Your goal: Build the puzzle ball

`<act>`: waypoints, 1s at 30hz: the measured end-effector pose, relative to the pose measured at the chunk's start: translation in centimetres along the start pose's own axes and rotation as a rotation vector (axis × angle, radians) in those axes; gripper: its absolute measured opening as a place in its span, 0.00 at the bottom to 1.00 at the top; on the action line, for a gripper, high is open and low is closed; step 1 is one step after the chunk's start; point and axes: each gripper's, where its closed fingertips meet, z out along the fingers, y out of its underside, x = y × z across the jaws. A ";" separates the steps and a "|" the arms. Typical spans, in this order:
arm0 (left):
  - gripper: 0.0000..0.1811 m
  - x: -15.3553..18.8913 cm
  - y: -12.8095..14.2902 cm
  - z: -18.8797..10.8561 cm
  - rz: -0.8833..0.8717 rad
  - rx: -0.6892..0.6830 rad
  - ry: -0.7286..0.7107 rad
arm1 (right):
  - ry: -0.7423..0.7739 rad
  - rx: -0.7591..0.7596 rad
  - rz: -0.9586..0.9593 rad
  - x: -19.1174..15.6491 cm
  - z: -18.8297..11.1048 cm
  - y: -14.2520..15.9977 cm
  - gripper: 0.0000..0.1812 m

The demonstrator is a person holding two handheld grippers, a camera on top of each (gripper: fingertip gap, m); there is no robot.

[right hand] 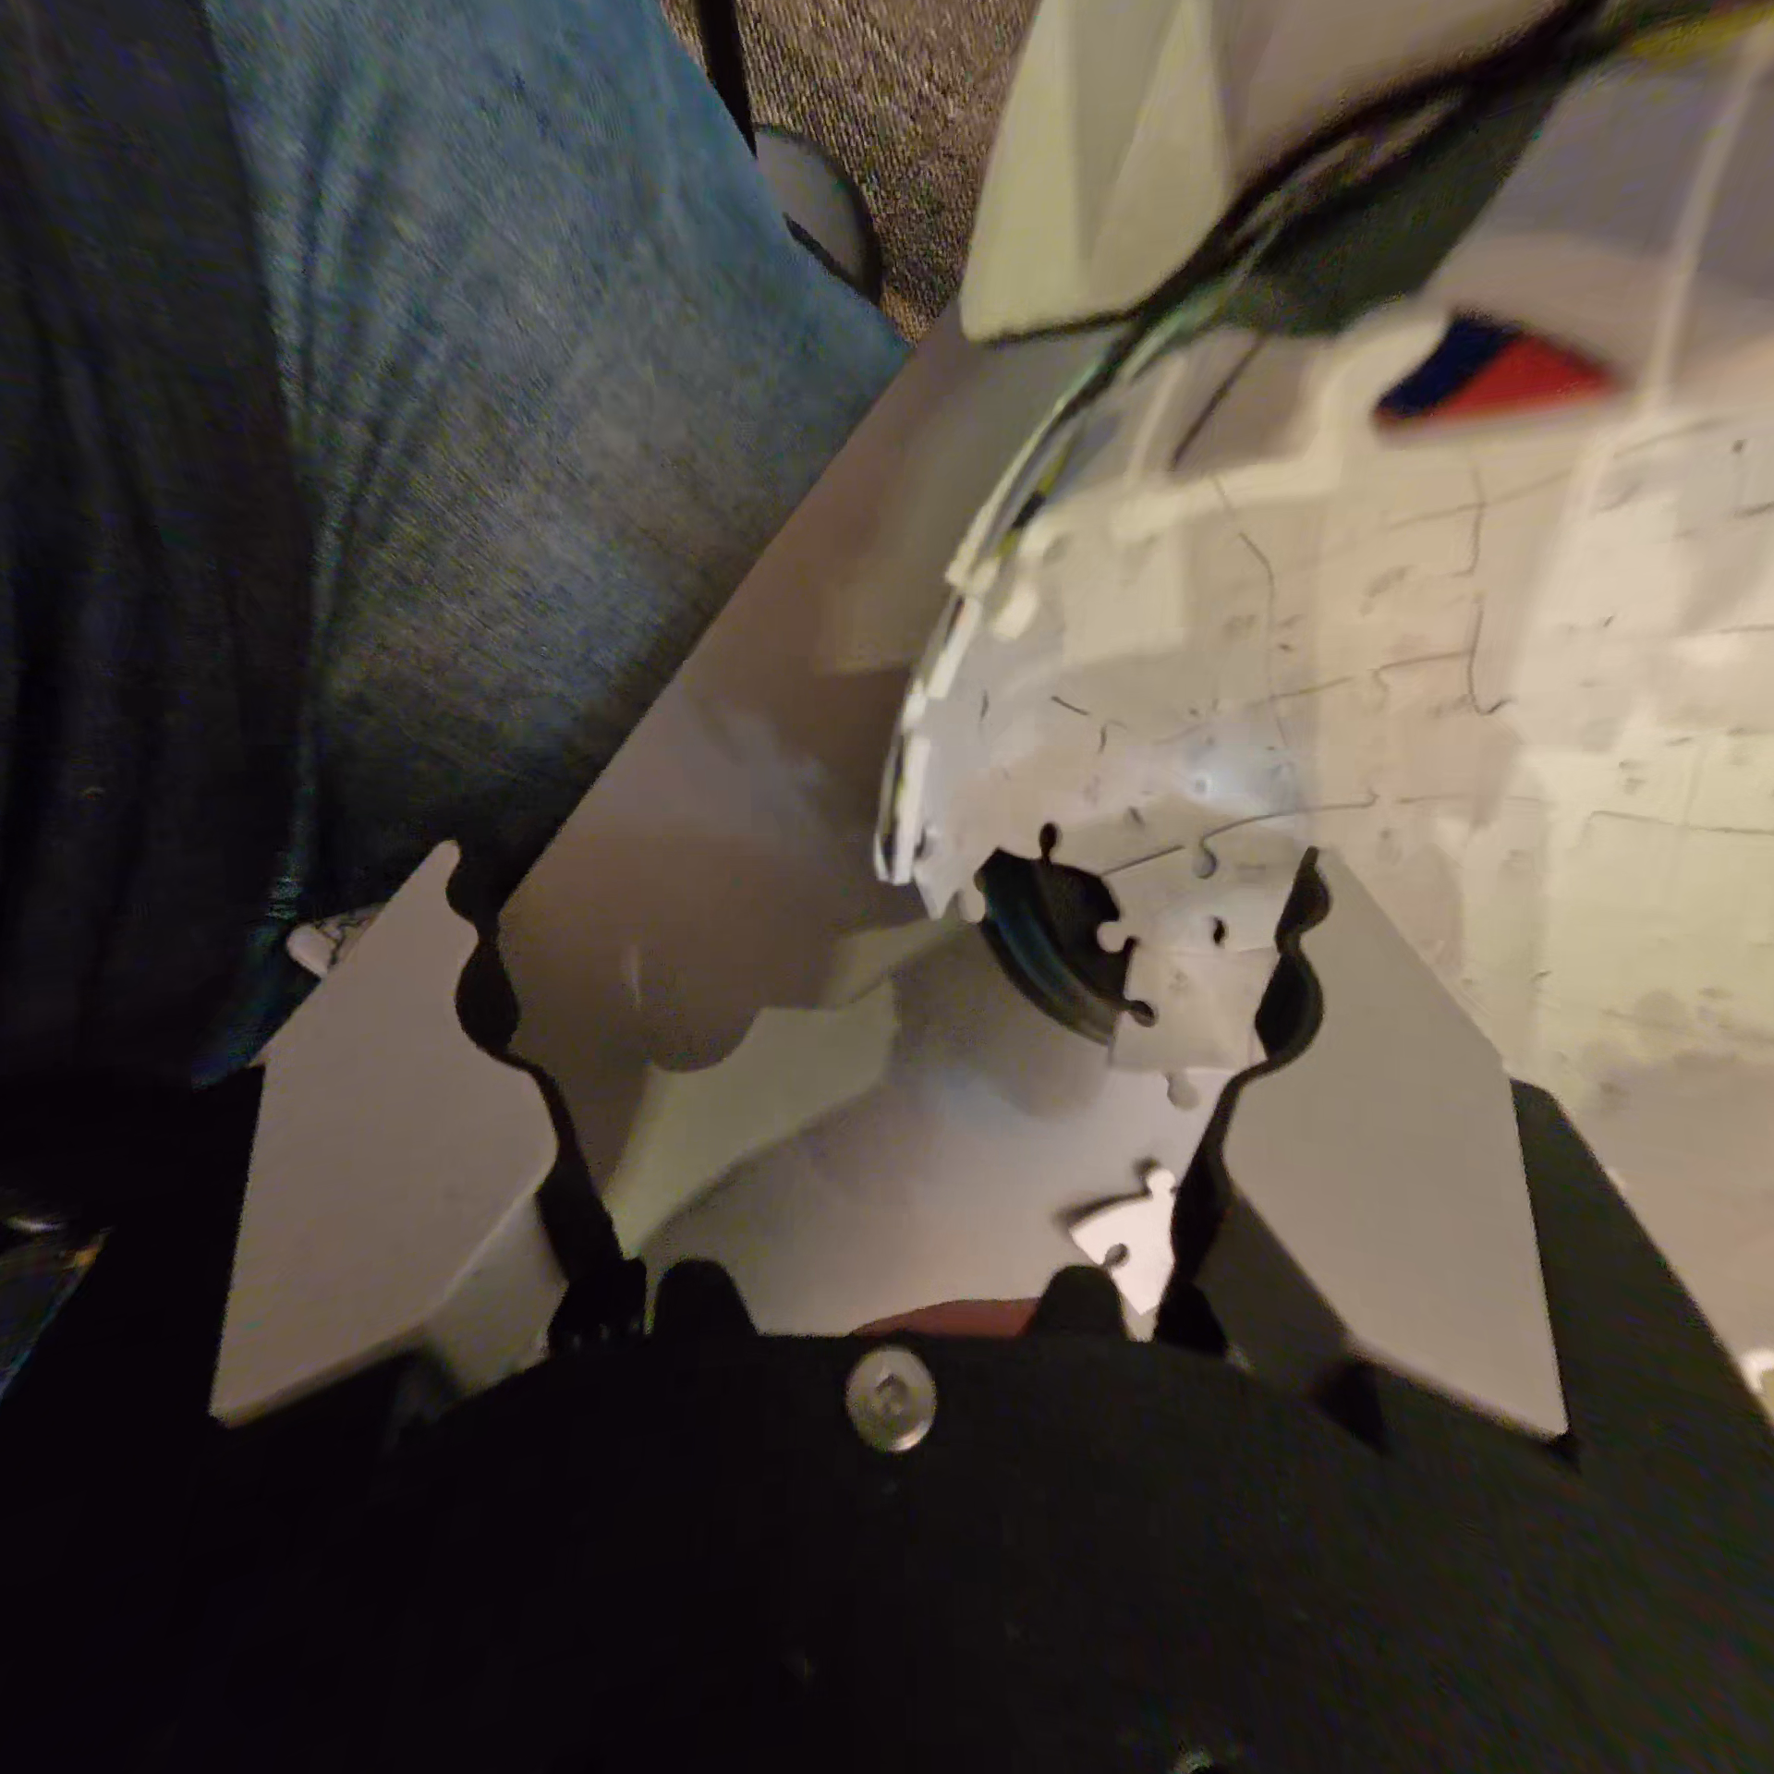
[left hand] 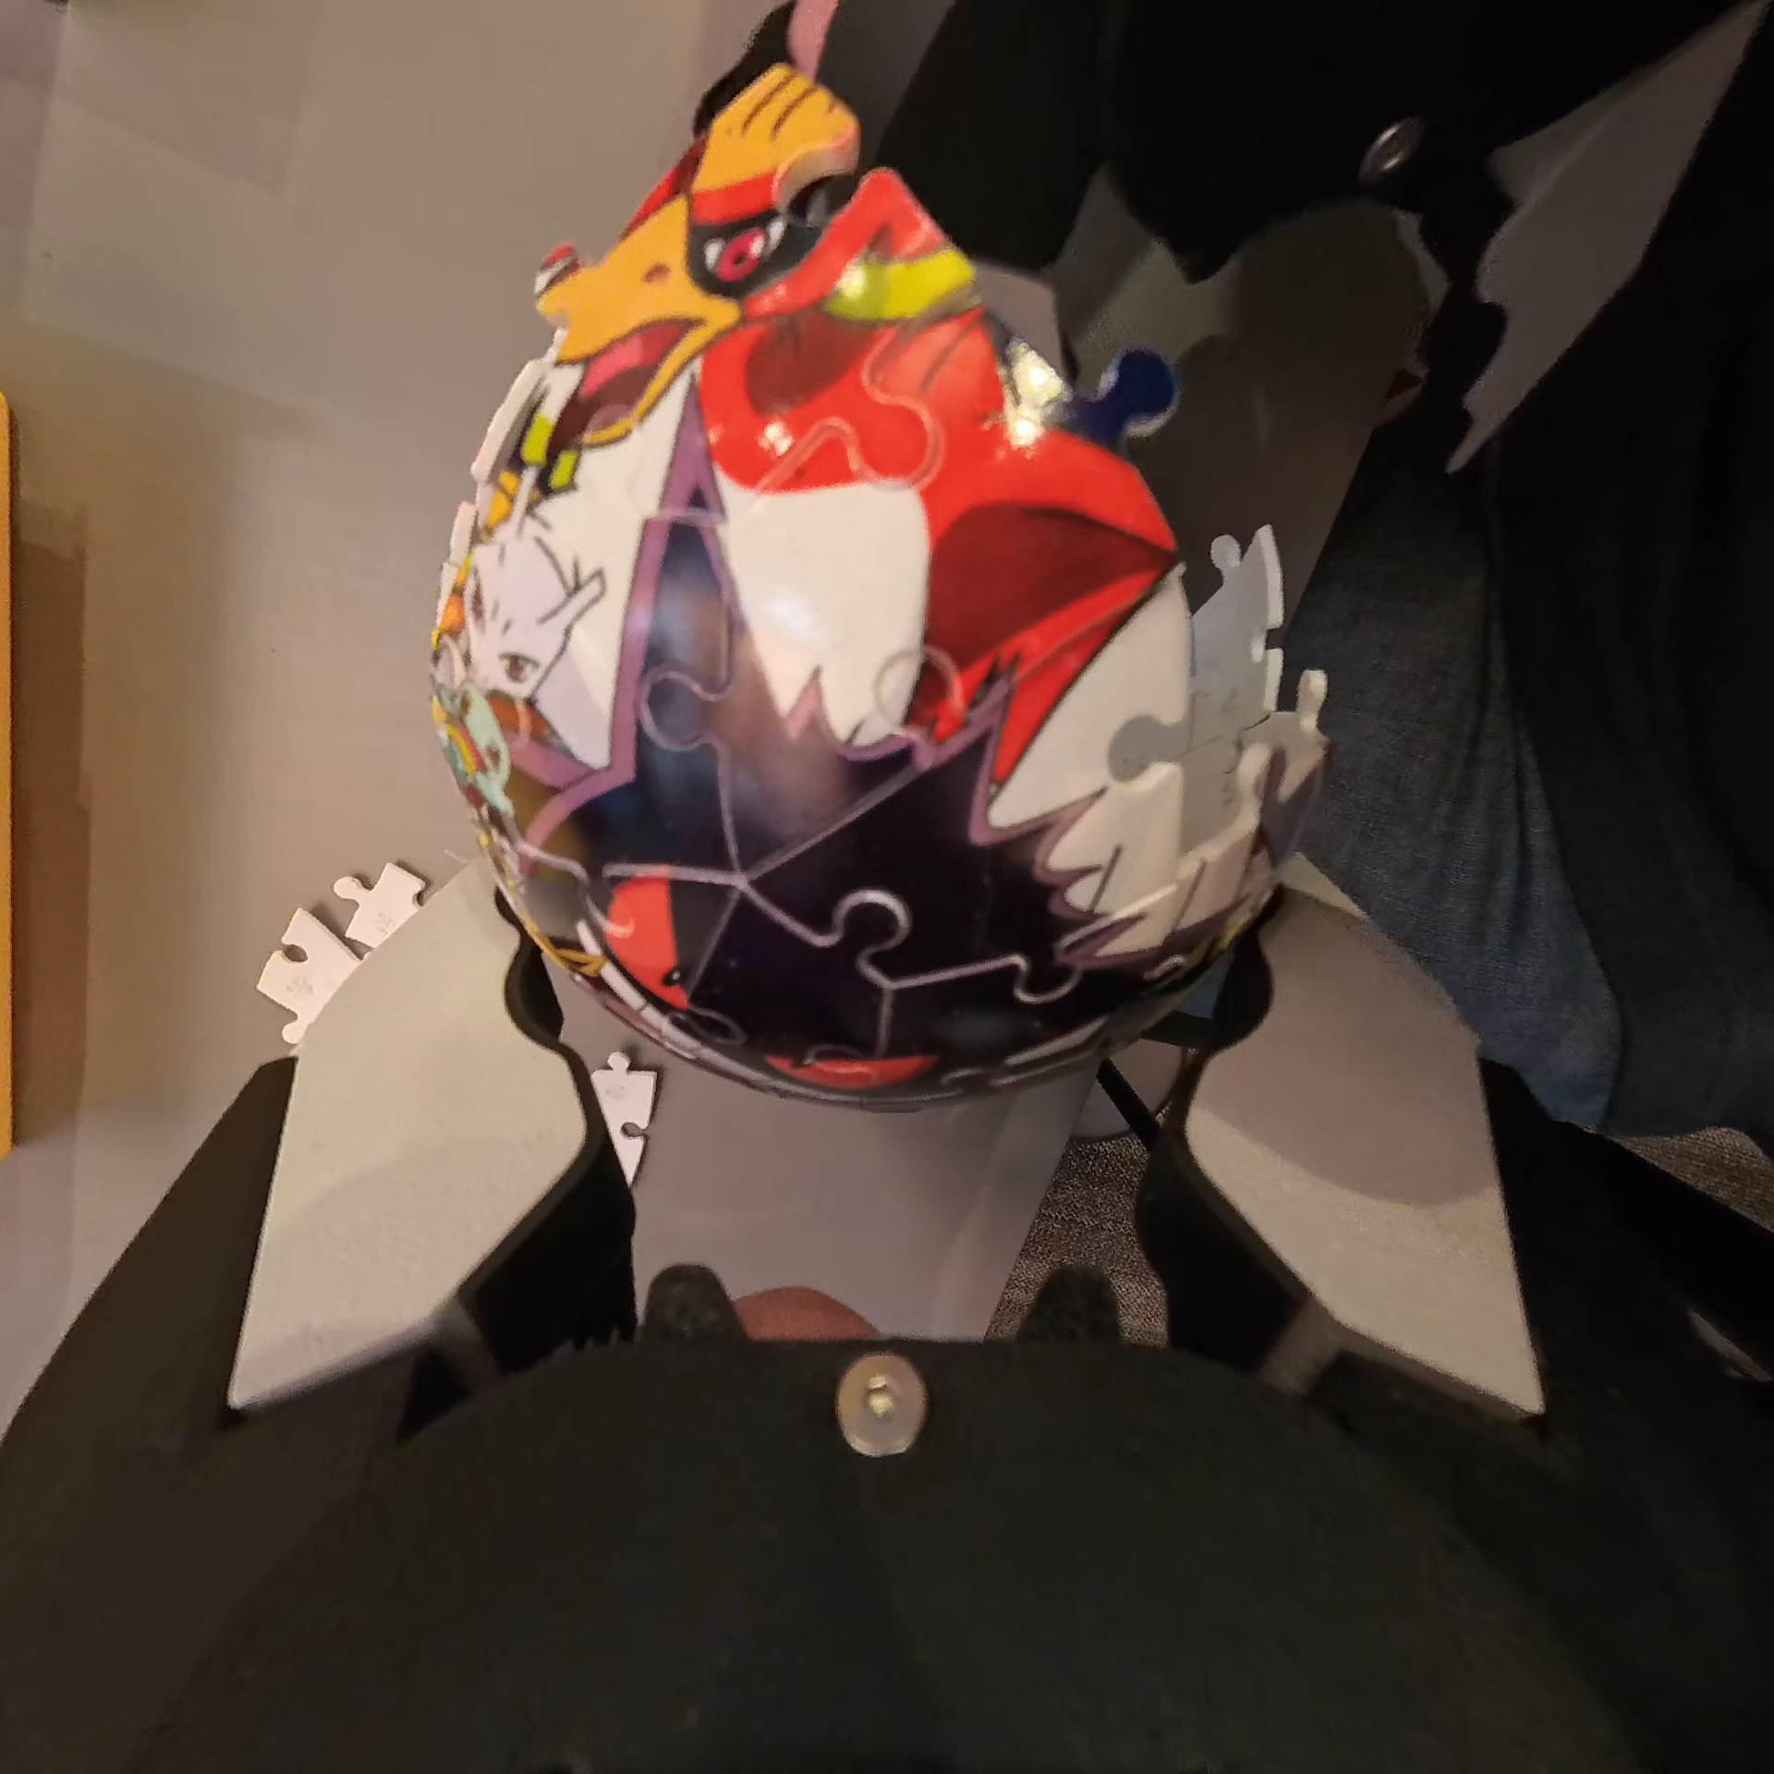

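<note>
The puzzle ball point(left hand: 864, 691) is partly built, a glossy shell with red, white, yellow and dark purple pictures. Its upper right side is open with jagged edges. My left gripper point(left hand: 878, 960) is shut on its lower sides and holds it above the white table point(left hand: 240, 480). My right gripper point(left hand: 1277, 374) is at the ball's upper right. In the right wrist view the right gripper point(right hand: 883, 912) is open, its jaws wide apart at the ball's rim, and I see the ball's white inside point(right hand: 1392, 720). The right gripper holds nothing that I can see.
Loose white-backed pieces point(left hand: 331, 936) lie on the table left of the ball, one more point(left hand: 624, 1104) under it, and one point(right hand: 1123, 1229) by my right gripper's finger. A yellow object point(left hand: 8, 768) is at the left edge. A person's jeans point(right hand: 384, 480) are close by.
</note>
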 end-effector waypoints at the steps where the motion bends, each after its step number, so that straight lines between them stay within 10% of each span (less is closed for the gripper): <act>1: 0.73 0.0 0.0 0.0 0.000 -0.001 -0.002 | 0.008 0.000 -0.008 0.1 0.1 0.1 0.86; 30: 0.73 -0.3 0.1 -0.1 0.030 -0.031 0.015 | 0.018 0.031 -0.045 0.1 0.6 0.5 0.87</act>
